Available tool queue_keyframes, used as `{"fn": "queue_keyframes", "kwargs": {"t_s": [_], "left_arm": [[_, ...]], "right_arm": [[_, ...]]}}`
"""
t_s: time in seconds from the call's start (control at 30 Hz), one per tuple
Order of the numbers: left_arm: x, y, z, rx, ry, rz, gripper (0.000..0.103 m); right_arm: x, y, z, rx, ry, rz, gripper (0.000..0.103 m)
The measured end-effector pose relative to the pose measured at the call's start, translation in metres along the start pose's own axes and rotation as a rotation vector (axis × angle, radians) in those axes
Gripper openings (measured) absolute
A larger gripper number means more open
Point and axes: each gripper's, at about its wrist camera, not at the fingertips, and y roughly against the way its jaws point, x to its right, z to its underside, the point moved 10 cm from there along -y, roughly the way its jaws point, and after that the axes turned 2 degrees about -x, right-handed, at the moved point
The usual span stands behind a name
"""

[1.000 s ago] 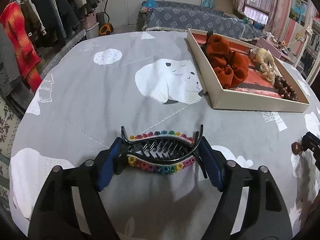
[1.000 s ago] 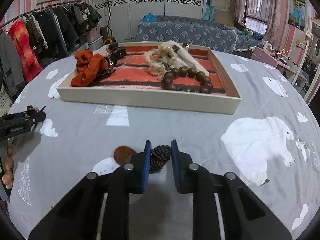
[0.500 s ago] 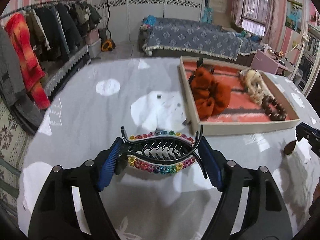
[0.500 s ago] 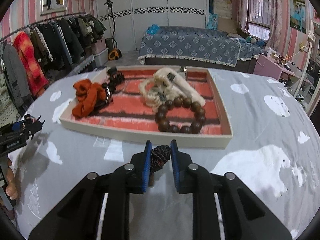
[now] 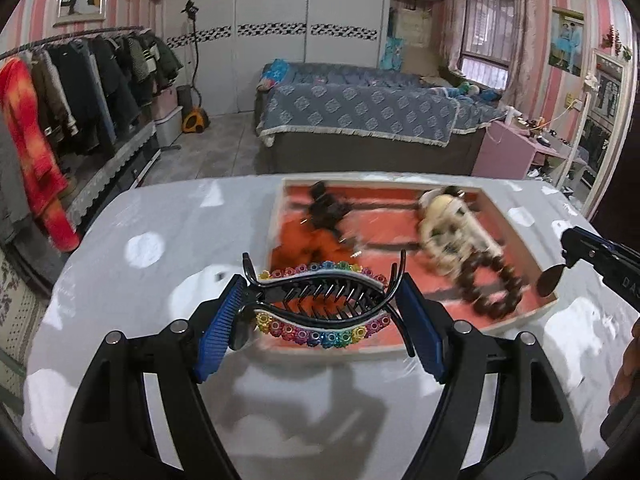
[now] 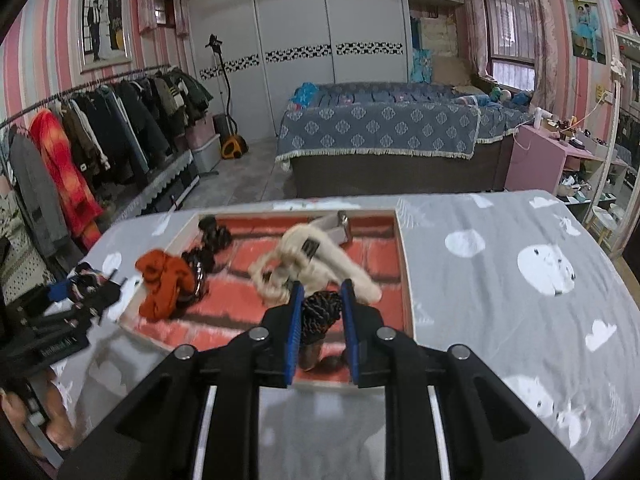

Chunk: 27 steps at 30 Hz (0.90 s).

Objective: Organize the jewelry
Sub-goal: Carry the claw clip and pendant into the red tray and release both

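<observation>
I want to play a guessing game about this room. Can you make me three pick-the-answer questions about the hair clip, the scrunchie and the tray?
1. Where is the orange scrunchie?
A. On the bed
B. In the tray, at its left end
C. On the floor

2. What colour are the pads on the left gripper?
A. Blue
B. Yellow
C. White

3. What is the hair clip doing?
A. Lying in the tray
B. Hanging on the clothes rack
C. Held between the left gripper's pads

Answers:
1. B: the right wrist view shows it lying on the red lining near the tray's left wall.
2. A: both pads beside the clip are bright blue.
3. C: the left wrist view shows the pads pressing on its two ends, above the tablecloth.
</observation>
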Motion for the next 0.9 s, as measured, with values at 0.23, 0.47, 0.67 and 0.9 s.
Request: {"fn": "queue_keyframes", "kwargs": {"t_s": [0.23, 0.47, 0.67, 0.9], "left_arm": [[0.036, -0.031, -0.016, 0.014, -0.035, 0.002, 0.074], [0.039, -0.066, -0.004, -0.003, -0.073, -0.039, 0.074], [0.034, -0.085, 0.001, -0.029, -0.074, -0.032, 0.074], [0.037, -0.091, 0.004, -0.023, -0.094, -0.040, 0.074]], "right_arm": [[0.013, -0.027, -0.006, 0.004, -0.007, -0.016, 0.019], [0.020, -0.054, 0.004, -0.016, 0.006, -0.007, 0.019], [0.026, -0.069, 0.013, -0.026, 0.011, 0.025, 0.019], [0.028, -0.080, 0.020, -0.050, 0.032, 0.061, 0.019]]}}
